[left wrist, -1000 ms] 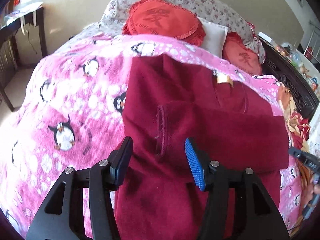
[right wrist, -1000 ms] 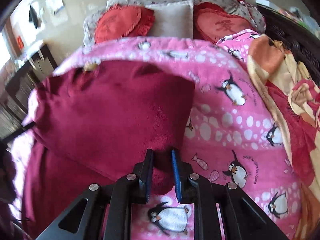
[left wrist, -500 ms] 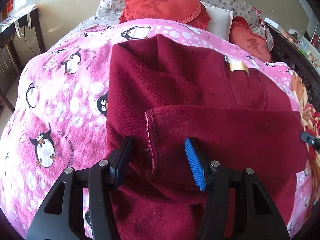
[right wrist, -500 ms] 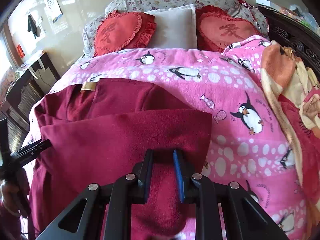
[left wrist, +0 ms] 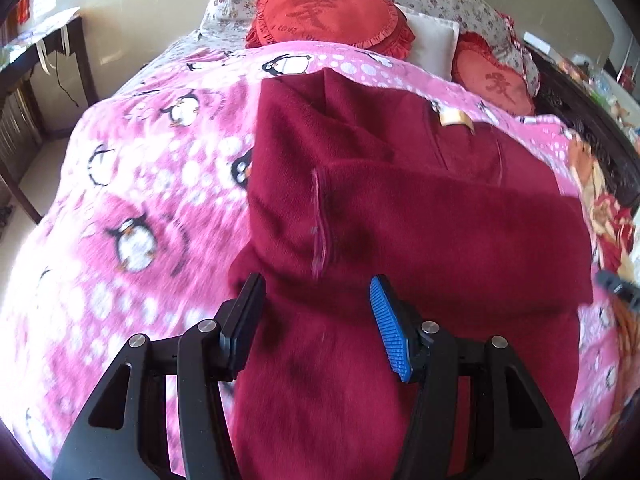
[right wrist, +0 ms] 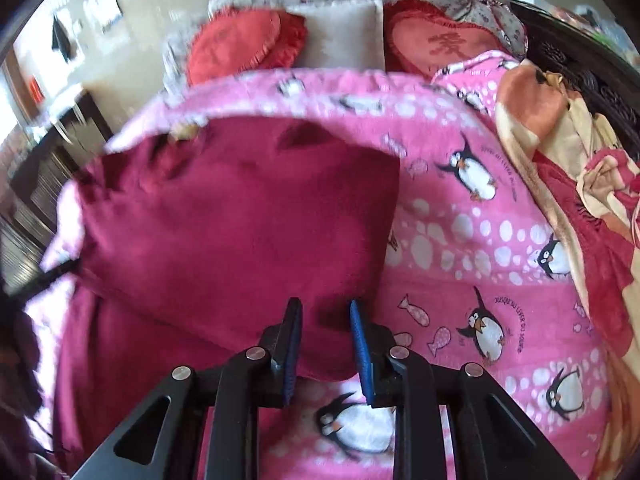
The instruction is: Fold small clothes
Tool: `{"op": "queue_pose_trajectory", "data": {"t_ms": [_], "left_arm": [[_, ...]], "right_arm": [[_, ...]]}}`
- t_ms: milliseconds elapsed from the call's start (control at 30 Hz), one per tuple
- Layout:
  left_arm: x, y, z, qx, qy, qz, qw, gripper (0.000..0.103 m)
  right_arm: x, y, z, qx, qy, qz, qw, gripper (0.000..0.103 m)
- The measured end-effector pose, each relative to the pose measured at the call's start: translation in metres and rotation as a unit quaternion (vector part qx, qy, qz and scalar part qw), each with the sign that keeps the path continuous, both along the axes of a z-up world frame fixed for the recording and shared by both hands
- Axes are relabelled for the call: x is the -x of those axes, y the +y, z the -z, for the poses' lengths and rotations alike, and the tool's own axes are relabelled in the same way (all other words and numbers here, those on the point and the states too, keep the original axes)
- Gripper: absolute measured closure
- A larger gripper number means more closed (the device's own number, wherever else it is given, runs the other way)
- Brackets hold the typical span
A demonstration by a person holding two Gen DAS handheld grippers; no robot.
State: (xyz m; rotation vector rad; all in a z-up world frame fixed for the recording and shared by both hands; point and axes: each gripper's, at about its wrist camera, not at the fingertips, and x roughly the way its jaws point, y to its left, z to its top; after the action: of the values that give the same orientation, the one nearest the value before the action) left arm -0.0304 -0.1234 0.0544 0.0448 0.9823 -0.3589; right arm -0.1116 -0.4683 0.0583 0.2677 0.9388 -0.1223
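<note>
A dark red fleece garment (left wrist: 400,216) lies on the pink penguin blanket (left wrist: 152,184), with one part folded across its middle and a tan label (left wrist: 454,118) near its far end. My left gripper (left wrist: 318,312) is open, its fingers spread over the garment's near part, holding nothing. In the right wrist view the same garment (right wrist: 240,220) fills the left half. My right gripper (right wrist: 324,320) is shut on the near right corner of the folded layer and holds it slightly off the blanket (right wrist: 480,280).
Red heart cushions (left wrist: 332,16) and a white pillow (left wrist: 434,40) lie at the bed head. A crumpled orange and red blanket (right wrist: 568,152) lies along the right side, beside a dark carved bed frame (right wrist: 592,64). A dark desk (left wrist: 40,52) stands left of the bed.
The left gripper has drawn back toward the garment's near end, still open. The right gripper, still shut on the fold's corner, has lowered toward the blanket.
</note>
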Motion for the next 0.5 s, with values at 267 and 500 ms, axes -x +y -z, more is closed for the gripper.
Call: {"op": "queue_pose_trajectory", "data": {"t_ms": [267, 500], "left_arm": [[0.051, 0.015, -0.014, -0.007, -0.011, 0.014, 0.9998, 0.048], [0.091, 0.033, -0.019, 0.020, 0.019, 0.033, 0.9991, 0.048]], "right_arm": [[0.066, 0.007, -0.042, -0.080, -0.011, -0.026, 0.996, 0.061], [0.128, 0.025, -0.025, -0.098, 0.033, -0.029, 0.994, 0.059]]}}
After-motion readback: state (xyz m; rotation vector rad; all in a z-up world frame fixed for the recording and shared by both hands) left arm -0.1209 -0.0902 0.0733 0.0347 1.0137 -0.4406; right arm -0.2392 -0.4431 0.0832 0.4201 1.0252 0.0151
